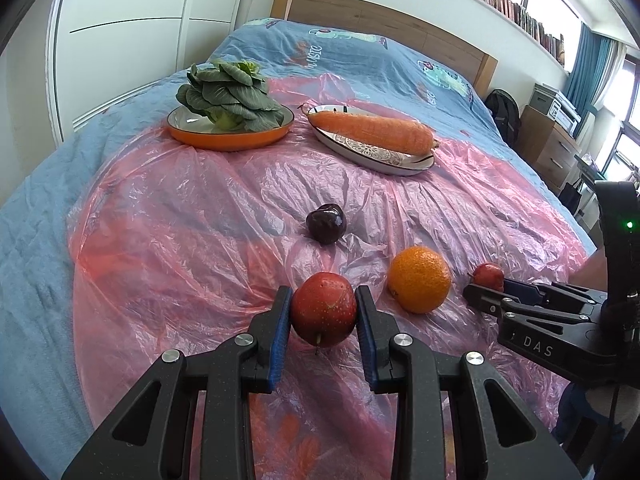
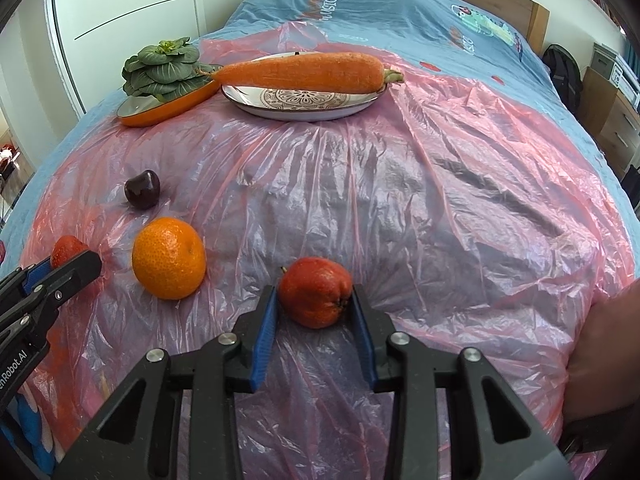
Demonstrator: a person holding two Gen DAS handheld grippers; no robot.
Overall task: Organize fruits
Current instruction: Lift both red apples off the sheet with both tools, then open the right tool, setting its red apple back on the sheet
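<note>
Fruits lie on a pink plastic sheet (image 2: pixel 440 184) over the bed (image 1: pixel 360 52). The left claw (image 1: pixel 323 314) is clenched on a red apple (image 1: pixel 323 310), both blue pads pressing its sides. The right claw (image 2: pixel 314 304) stands around a red pear (image 2: pixel 316 296); I cannot tell if it grips. Between them lies an orange (image 2: pixel 169 258), and farther a dark plum (image 1: pixel 326 223). At the far side, a carrot (image 2: pixel 300 72) rests on an oval plate (image 2: pixel 248 98), with bok choy (image 1: pixel 228 94) in an orange dish (image 1: pixel 228 140) to its left.

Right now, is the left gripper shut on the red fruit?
Shut: the left gripper has both blue pads pressed against the red fruit, no gap showing.
</note>
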